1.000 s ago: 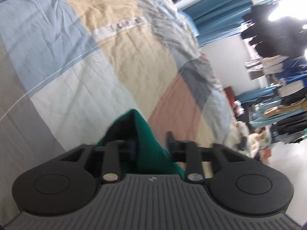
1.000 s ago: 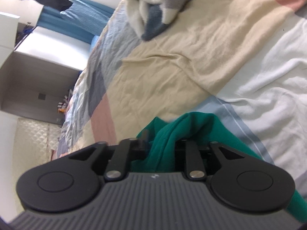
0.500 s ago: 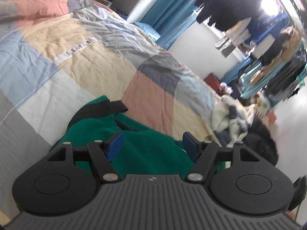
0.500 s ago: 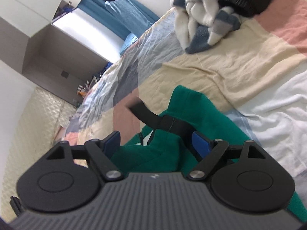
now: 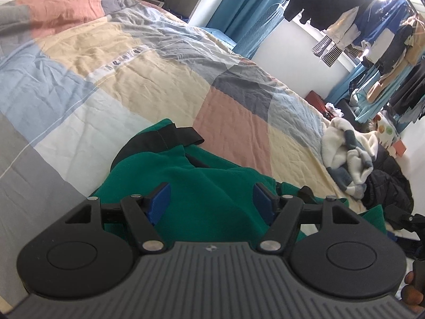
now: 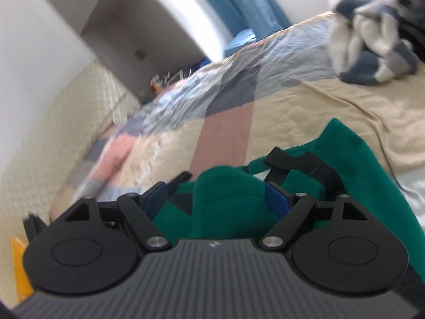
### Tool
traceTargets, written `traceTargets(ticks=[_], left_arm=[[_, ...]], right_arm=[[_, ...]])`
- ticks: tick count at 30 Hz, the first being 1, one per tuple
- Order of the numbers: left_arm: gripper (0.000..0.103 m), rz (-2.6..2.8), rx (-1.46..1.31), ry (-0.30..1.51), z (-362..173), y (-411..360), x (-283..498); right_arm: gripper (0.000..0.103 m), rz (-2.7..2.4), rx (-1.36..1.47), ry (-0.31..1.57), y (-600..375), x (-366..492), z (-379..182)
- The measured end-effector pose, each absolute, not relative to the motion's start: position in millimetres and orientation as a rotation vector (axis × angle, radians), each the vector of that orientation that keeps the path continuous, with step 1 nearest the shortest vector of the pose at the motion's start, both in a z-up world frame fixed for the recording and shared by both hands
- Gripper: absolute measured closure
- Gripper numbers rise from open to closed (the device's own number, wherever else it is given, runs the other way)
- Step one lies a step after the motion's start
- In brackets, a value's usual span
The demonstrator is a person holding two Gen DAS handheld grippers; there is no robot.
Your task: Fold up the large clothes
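A green fleece garment (image 5: 202, 186) with black trim lies bunched on the patchwork bedspread (image 5: 132, 79). My left gripper (image 5: 211, 202) is open just above it, its blue pads apart over the cloth. In the right wrist view the same green garment (image 6: 345, 159) lies below my right gripper (image 6: 217, 196), which is open with its pads either side of a fold, not pinching it. A black strap (image 6: 292, 159) crosses the garment.
A pile of white and blue-grey fleece (image 5: 348, 156) and a black jacket (image 5: 385, 186) lies near the bed's far corner. Clothes hang on a rack (image 5: 372, 26) beyond. Blue curtains (image 6: 252, 8) and a grey wardrobe (image 6: 148, 26) stand behind the bed.
Both grippers have opened and let go of the green garment, which has dropped onto the bed. Both have pulled back and tilted up. The right view is still swinging and blurred.
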State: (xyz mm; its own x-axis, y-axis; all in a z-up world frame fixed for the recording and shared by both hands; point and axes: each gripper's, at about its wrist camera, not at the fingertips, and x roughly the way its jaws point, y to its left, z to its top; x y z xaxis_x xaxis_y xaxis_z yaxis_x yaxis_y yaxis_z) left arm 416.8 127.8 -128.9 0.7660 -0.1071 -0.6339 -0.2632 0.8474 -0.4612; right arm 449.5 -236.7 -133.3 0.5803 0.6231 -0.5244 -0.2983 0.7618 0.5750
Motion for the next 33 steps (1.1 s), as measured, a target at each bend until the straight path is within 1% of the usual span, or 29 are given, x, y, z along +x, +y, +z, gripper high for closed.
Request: traceTargets(ticks=[3,4,5,6,7,8,10,14,17,22,25,27,29,33], left_arm=[[0.030,0.102,-0.541,0.700,-130,125,417],[0.030,0.104,-0.534,0.699,-130,124,417],[0.030,0.108,-0.527,0.696,-129,123,417],[0.030,0.112,-0.520,0.694,-129,122,416],[0.030,0.114,-0.517,0.692,-129,121,416],[0.030,0.115,-0.517,0.688,-128,122,415],[0.030,0.118,-0.519,0.674,-126,123,412],[0.030,0.126,-0.528,0.607,-114,126,401],[0.030,0.133,-0.554,0.543,-104,131,393],[0.030,0.154,-0.543,0.474,-91,133,384],[0.030,0.179,-0.530,0.457,-89,133,382],[0.030,0.191,-0.518,0.455,-89,135,382],[0.030,0.198,-0.503,0.468,-92,135,384],[0.030,0.204,-0.468,0.506,-103,132,394]], right_arm=[[0.021,0.511,0.321,0.832,-220,455,-144],[0.034,0.498,0.303,0.855,-216,458,-151],[0.051,0.486,0.286,0.879,-213,461,-157],[0.061,0.477,0.261,0.900,-211,463,-164],[0.086,0.465,0.230,0.912,-207,465,-167],[0.090,0.451,0.196,0.913,-204,467,-167],[0.092,0.462,0.169,0.873,-202,466,-154],[0.093,0.467,0.205,0.714,-211,465,-101],[0.093,0.481,0.172,0.639,-209,472,-63],[0.093,0.471,0.133,0.574,-201,493,-35],[0.093,0.415,0.128,0.538,-197,515,-36],[0.093,0.375,0.137,0.551,-194,537,-50],[0.093,0.336,0.129,0.570,-191,558,-73],[0.093,0.284,0.127,0.687,-187,593,-134]])
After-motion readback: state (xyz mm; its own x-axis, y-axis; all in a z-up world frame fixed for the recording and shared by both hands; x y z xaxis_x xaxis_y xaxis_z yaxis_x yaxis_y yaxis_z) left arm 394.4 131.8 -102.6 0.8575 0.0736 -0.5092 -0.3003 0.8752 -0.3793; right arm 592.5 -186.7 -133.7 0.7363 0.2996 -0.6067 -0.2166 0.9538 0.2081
